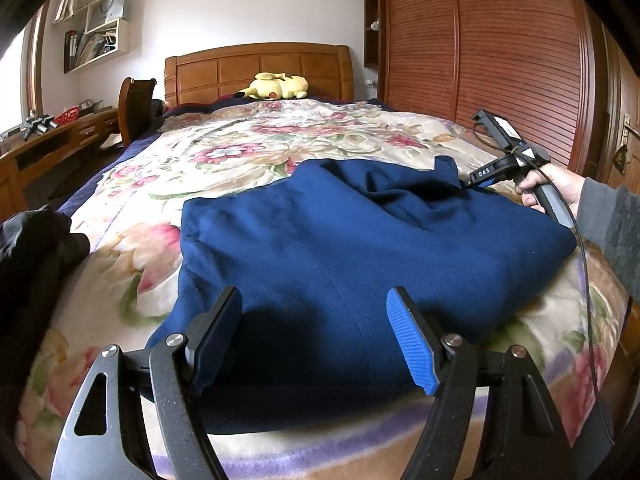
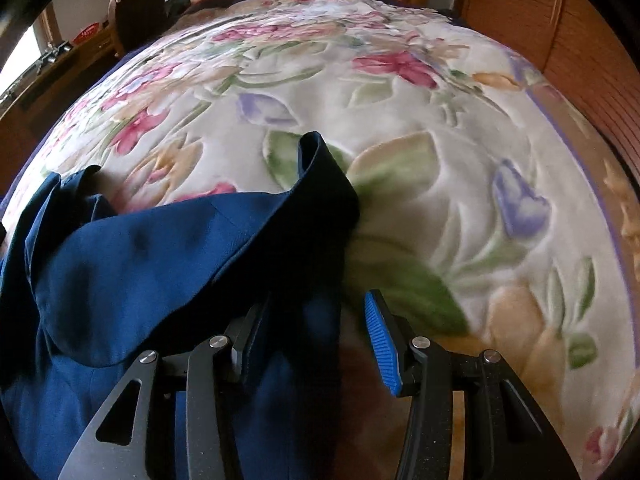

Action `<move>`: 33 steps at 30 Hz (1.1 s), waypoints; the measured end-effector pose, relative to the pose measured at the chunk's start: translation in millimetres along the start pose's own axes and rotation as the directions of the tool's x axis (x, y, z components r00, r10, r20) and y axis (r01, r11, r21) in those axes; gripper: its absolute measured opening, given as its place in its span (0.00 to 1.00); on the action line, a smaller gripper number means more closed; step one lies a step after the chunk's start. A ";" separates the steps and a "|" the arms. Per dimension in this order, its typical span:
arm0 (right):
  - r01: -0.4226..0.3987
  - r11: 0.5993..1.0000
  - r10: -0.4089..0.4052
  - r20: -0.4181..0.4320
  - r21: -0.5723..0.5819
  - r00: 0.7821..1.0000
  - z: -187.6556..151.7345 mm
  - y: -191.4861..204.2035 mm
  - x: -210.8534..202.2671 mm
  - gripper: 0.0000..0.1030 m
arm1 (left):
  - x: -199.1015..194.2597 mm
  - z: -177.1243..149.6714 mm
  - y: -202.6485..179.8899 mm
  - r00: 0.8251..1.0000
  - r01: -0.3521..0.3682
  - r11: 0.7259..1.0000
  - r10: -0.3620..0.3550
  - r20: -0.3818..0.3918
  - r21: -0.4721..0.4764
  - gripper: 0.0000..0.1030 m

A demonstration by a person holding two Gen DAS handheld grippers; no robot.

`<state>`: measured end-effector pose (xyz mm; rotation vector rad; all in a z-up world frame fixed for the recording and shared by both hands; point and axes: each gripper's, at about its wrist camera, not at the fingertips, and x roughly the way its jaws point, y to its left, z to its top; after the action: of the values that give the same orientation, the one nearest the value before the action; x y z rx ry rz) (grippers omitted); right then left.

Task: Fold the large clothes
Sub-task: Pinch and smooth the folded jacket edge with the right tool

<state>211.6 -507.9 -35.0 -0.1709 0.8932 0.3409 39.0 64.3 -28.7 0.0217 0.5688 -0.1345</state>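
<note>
- At my far left a crumpled heap of black cloth (image 1: 36, 236) lies on the edge of the bed, apart from the work; I judge it another garment waiting its turn.
- The large navy-blue woven garment (image 1: 360, 248) lies on the cream plush blanket printed with pink and purple flowers (image 1: 224, 152), near the foot of the bed. It looks already doubled over: its left edge is a straight, thick fold, while the far right part is bunched.
- My left gripper (image 1: 316, 336) hangs over the garment's near hem with its fingers spread wide, nothing pinched between them. The left black finger (image 1: 218, 320) touches or overlaps the hem's corner; I cannot tell which. I hold it there, I judge, to take that hem for the next fold.
- My right gripper (image 2: 310, 336) sits at the garment's right border, fingers parted. A strip of navy cloth runs between them, close against the left finger, but the blue ribbed pad (image 2: 382, 344) stands clear of it, so nothing is clamped.
- From the left camera, my right hand (image 1: 548, 186) holds that tool low against the bunched cloth, placed, I judge, to catch the upturned flap (image 2: 316, 160) and flatten it.
- A yellow plush toy (image 1: 276, 87) rests by the wooden headboard (image 1: 256, 68), well apart from everything.
</note>
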 end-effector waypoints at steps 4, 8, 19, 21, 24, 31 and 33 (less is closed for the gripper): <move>-0.067 0.998 0.068 0.027 -0.010 0.997 -0.4 -3.9 -3.5 0.05 | 0.0 0.3 -0.1 1.000 0.000 1.000 0.000 0.000 0.001 0.73; -0.026 0.998 0.033 0.136 -0.058 0.990 -3.0 -1.5 -26.7 0.03 | -0.1 0.9 1.2 1.000 0.003 1.000 -0.003 -0.001 0.000 0.74; 0.229 0.973 -0.229 0.088 0.011 0.969 -11.1 -7.9 -25.2 0.04 | -1.9 0.1 2.3 1.000 0.000 1.000 0.000 0.006 0.006 0.74; 0.246 0.969 -0.241 0.129 -0.024 0.962 -10.3 5.8 -31.6 0.24 | -2.3 0.2 2.7 1.000 -0.001 1.000 0.001 0.007 0.004 0.74; 0.200 0.978 -0.187 0.191 -0.053 0.964 -10.9 21.2 -40.1 0.41 | -4.9 1.1 5.0 1.000 -0.003 1.000 0.004 0.016 -0.009 0.74; 0.134 0.986 -0.108 0.224 -0.104 0.969 -18.8 49.8 -48.9 0.47 | -7.9 2.9 13.8 0.999 -0.021 1.000 0.022 0.030 -0.022 0.74; 0.103 0.988 -0.073 0.233 -0.118 0.970 -22.7 59.5 -51.4 0.47 | -8.5 3.1 17.8 0.999 -0.028 0.999 0.029 0.030 -0.031 0.74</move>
<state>143.8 -470.2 -8.9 -0.2849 0.6344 0.3287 36.0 82.8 -21.8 -0.0017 0.5397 -0.0987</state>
